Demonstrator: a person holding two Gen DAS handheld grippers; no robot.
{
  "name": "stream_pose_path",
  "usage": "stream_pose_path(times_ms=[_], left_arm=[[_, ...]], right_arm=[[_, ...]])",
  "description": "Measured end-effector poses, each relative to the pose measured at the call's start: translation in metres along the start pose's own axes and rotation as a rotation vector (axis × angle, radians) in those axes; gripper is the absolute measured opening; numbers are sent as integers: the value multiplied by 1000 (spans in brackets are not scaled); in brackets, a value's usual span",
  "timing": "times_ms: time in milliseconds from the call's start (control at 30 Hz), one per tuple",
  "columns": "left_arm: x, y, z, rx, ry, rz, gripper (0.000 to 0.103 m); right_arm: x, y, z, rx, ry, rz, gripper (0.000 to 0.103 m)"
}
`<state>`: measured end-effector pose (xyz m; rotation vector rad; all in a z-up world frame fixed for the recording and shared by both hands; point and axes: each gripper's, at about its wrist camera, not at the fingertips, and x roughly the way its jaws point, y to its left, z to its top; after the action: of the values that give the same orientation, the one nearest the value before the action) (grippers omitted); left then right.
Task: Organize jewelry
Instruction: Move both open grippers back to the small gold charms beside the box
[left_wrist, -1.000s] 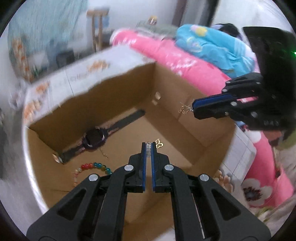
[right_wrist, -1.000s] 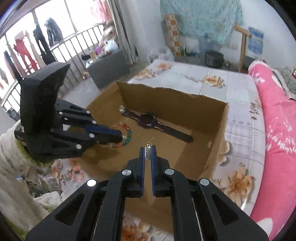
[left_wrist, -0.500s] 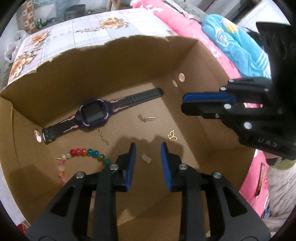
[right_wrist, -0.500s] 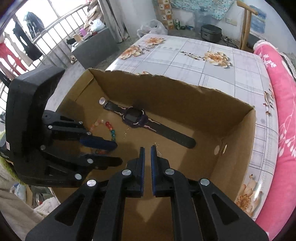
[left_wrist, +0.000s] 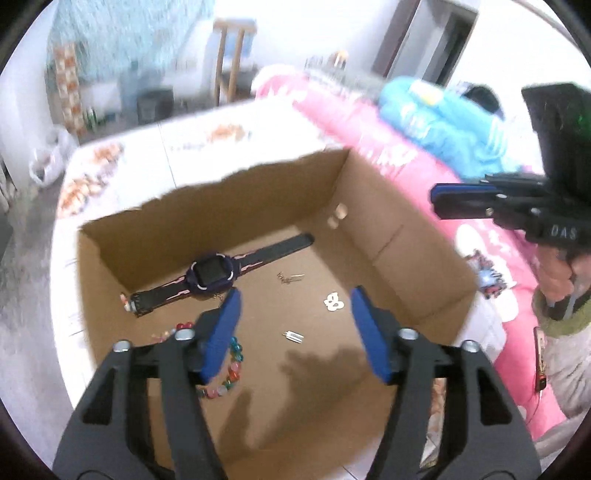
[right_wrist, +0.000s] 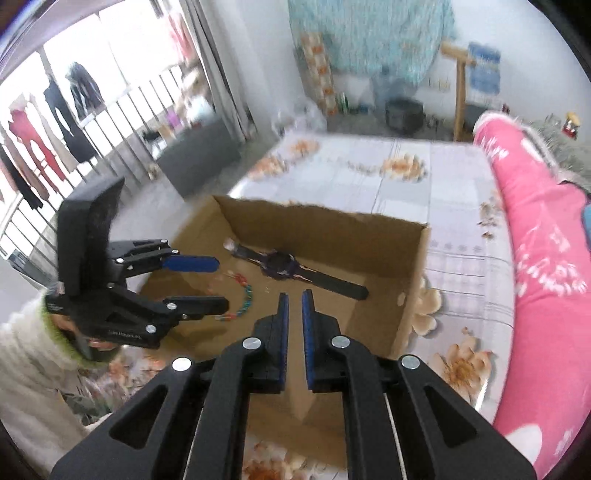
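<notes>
One cardboard box is seen on a floral-sheeted bed. Counted on its floor, left to right — one bead bracelet, one watch, one small silver clasp, one gold earring, one butterfly charm.

Left gripper is held over the box, fingers spread wide and empty — wider than half a second ago. Right gripper is held with fingers slightly parted, nothing pinched; it has been withdrawn past the near wall.

Brown box; dark, perhaps purple, watch; multicoloured beads.
</notes>
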<state>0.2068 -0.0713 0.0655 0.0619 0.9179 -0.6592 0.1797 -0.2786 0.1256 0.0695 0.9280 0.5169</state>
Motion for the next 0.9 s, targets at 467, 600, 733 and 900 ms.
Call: stream_pose_path(times_ms=[467,600,733,900], left_arm=[[-45,-74,-123,115,-68,-129,82],[-4,-77,-143,119,23,-42,82],[27,-89,-152,220,65,88,82],[40,-95,-155,253,80,98,82]], right_arm=[[-21,30,-152,86,-39,47,35],[24,35,-171,69,26,-19,35],[53,42,-173,-4,57,-63,35],[74,47,-171,-73,98,-93,35]])
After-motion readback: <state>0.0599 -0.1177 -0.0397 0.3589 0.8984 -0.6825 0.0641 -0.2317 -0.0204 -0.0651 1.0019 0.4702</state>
